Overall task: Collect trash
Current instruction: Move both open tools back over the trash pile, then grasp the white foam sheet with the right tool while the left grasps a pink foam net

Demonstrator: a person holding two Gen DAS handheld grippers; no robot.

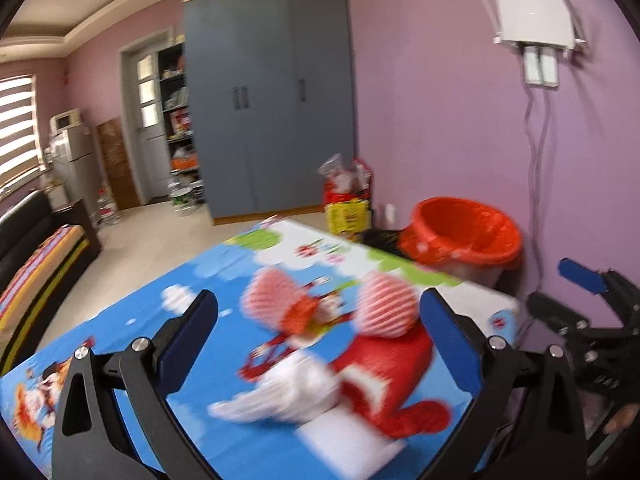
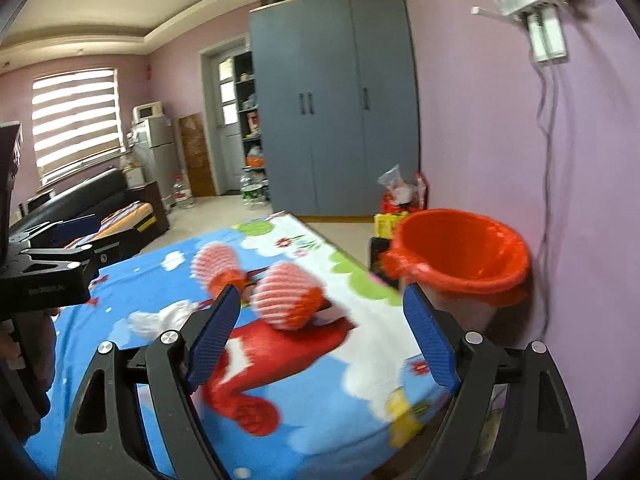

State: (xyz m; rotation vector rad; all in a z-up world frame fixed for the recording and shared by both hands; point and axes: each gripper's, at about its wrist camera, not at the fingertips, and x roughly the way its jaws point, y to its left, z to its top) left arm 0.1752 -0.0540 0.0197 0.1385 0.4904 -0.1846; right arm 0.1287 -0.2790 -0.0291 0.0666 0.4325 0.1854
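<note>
Two pink foam fruit nets lie on the cartoon-print table [image 1: 192,276]: one to the left [image 1: 270,298] [image 2: 214,260], one to the right [image 1: 386,308] [image 2: 282,298]. A crumpled white tissue [image 1: 288,394] [image 2: 160,320] lies nearer. A bin with an orange liner [image 1: 464,236] [image 2: 460,252] stands beyond the table's right edge. My left gripper [image 1: 320,344] is open and empty above the table, the tissue between its fingers. My right gripper [image 2: 324,340] is open and empty, close to the right net. The frames are motion-blurred.
A blue wardrobe [image 1: 268,108] stands at the back, with bags of clutter [image 1: 346,196] at its right foot. A purple wall [image 1: 460,120] with a router and cables is on the right. A black sofa [image 1: 36,240] is at the left.
</note>
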